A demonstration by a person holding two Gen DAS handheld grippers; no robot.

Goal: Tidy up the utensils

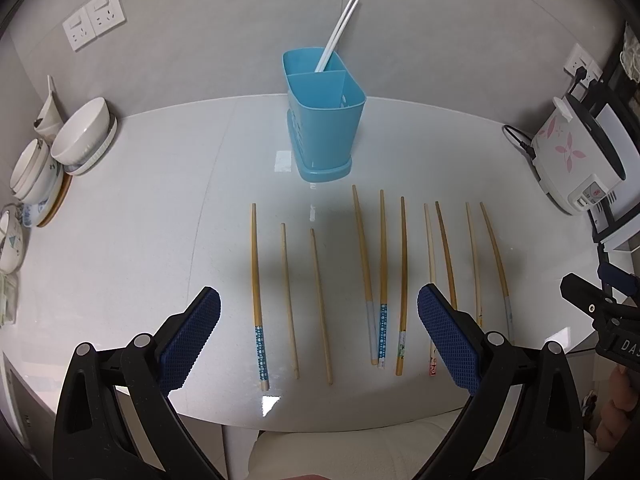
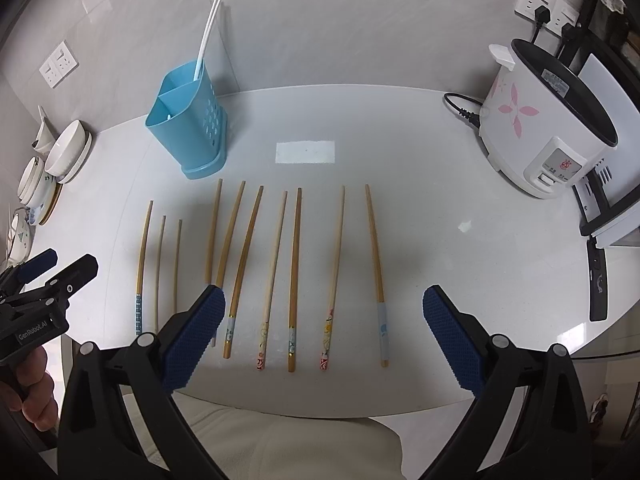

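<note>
Your left gripper [image 1: 319, 336] and right gripper [image 2: 324, 334] both hang wide apart, holding nothing, above the near table [image 2: 440, 240] edge. Ten wooden chopsticks [image 2: 294, 276] lie side by side below them. The blue holder [image 1: 324, 120] behind has two white chopsticks [image 1: 338, 32] in its rear compartment.

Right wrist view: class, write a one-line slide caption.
Open right gripper hovers over wooden chopsticks beside blue holder.
</note>
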